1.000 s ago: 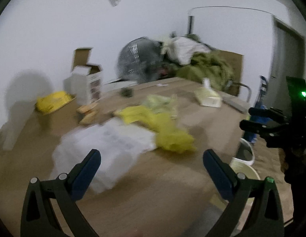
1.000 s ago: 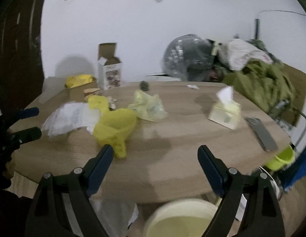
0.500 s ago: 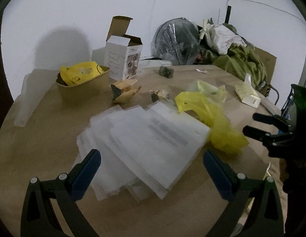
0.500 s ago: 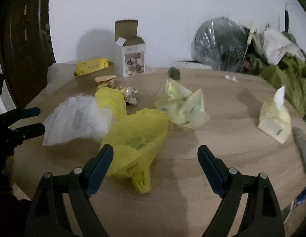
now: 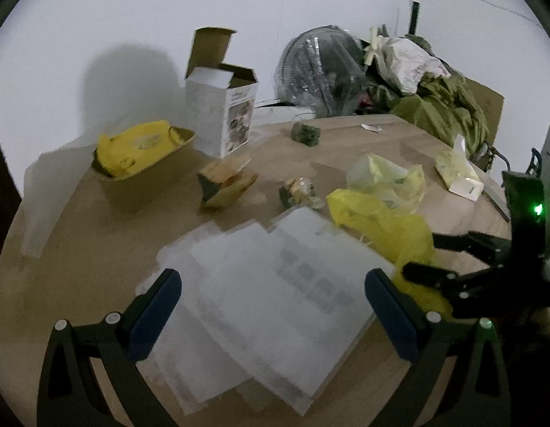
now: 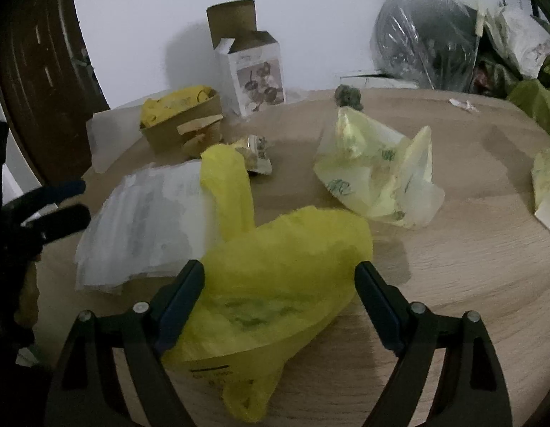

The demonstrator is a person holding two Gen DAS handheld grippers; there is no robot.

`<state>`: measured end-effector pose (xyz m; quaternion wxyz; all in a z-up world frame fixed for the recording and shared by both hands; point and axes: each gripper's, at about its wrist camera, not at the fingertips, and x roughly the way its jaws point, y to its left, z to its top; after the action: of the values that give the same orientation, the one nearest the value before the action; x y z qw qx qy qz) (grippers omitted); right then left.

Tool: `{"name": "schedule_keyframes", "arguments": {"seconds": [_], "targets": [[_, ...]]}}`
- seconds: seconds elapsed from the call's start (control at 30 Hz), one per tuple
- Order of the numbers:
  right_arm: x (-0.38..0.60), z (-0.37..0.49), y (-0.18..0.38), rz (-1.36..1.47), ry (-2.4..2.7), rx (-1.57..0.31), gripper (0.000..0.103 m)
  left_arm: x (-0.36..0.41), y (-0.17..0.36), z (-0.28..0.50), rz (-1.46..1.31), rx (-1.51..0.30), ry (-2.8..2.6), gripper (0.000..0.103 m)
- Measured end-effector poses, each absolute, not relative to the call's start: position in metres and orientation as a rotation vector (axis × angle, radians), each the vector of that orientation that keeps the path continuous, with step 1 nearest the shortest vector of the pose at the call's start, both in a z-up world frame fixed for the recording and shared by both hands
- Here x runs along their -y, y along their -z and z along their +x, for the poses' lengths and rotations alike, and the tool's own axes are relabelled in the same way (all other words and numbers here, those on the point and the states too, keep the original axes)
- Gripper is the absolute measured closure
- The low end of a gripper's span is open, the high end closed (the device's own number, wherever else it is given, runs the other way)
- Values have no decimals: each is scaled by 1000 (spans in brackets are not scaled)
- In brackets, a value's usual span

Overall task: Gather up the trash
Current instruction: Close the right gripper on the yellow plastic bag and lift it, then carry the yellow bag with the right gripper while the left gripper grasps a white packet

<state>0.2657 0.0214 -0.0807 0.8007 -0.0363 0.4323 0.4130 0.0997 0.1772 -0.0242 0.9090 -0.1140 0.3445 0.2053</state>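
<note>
A bright yellow plastic bag (image 6: 275,284) lies crumpled on the wooden table (image 6: 470,267); it also shows in the left wrist view (image 5: 388,227). My right gripper (image 6: 279,284) is open, its fingers either side of the bag's bulk. A stack of clear plastic sleeves (image 5: 267,306) lies beside the bag, also in the right wrist view (image 6: 147,224). My left gripper (image 5: 273,295) is open over the sleeves. A pale yellow-green printed bag (image 6: 378,174), a crumpled wrapper (image 6: 255,153) and torn cardboard scraps (image 5: 225,183) lie further back.
A brown tray with a yellow packet (image 5: 143,156) and an open white carton (image 5: 223,114) stand at the back left. A dark green lump (image 5: 305,134), a tissue pack (image 5: 458,174), a plastic-wrapped fan (image 5: 321,74) and piled clothing (image 5: 438,106) are behind and to the right.
Both grippers have moved in over the table. The left one turned from the yellow bag to the clear sleeves. The right one has closed in on the yellow bag, which now sits between its fingers.
</note>
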Motion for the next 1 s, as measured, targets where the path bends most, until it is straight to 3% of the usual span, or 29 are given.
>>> {"name": "schedule_keyframes", "arguments": {"seconds": [0.03, 0.23, 0.33, 0.57, 0.83, 1.0], "targets": [[-21, 266, 82, -71, -887, -933, 37, -175, 24, 104, -222, -716, -413, 0], [-10, 263, 84, -22, -922, -937, 69, -163, 29, 131, -168, -782, -358, 0], [2, 260, 76, -10, -917, -900, 78, -160, 28, 137, -171, -781, -348, 0], [47, 263, 48, 28, -832, -825, 79, -135, 28, 167, -92, -811, -268, 0], [66, 257, 49, 40, -790, -832, 79, -118, 62, 198, 24, -927, -233, 0], [66, 254, 56, 40, -778, -841, 79, -126, 65, 195, -8, -924, -238, 9]]}}
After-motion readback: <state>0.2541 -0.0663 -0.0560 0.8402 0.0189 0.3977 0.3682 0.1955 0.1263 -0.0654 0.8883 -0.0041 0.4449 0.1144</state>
